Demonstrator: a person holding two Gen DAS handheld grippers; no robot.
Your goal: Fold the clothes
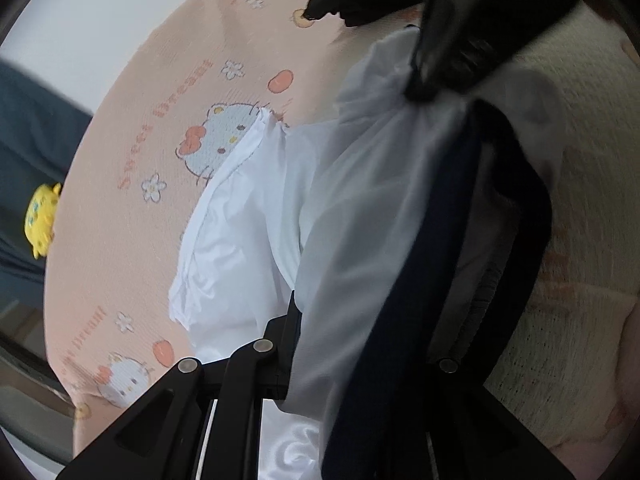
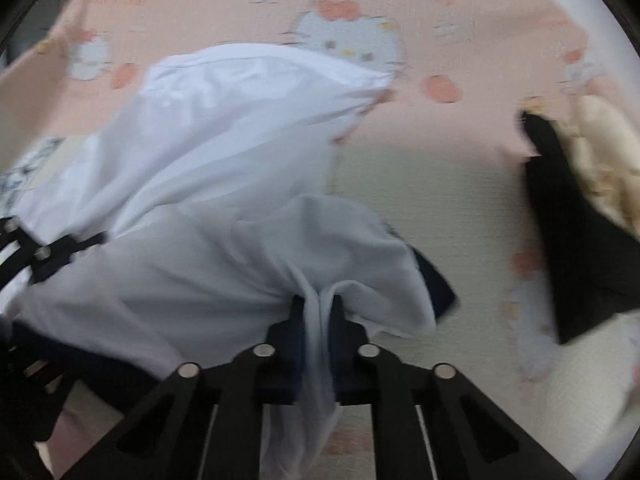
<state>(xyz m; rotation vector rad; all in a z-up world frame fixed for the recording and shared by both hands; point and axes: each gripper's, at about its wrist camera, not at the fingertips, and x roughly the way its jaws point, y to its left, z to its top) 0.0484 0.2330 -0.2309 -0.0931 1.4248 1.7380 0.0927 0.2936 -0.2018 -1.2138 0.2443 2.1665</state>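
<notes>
I see the right gripper (image 2: 318, 312) pinching a bunched fold of the white garment (image 2: 224, 152) between nearly closed fingers (image 2: 340, 320). My left gripper (image 1: 316, 320) clamps the same garment (dark trim included) above the pink printed sheet (image 1: 132, 128).

From my right wrist view, the pink cartoon-cat printed bedsheet (image 2: 460, 148) lies bare from twelve to two o'clock. The bunched white thin-fabric garment (image 2: 224, 152) blocks nine to twelve; a black cloth with a cream fluffy piece (image 2: 576, 232) blocks three o'clock.
</notes>
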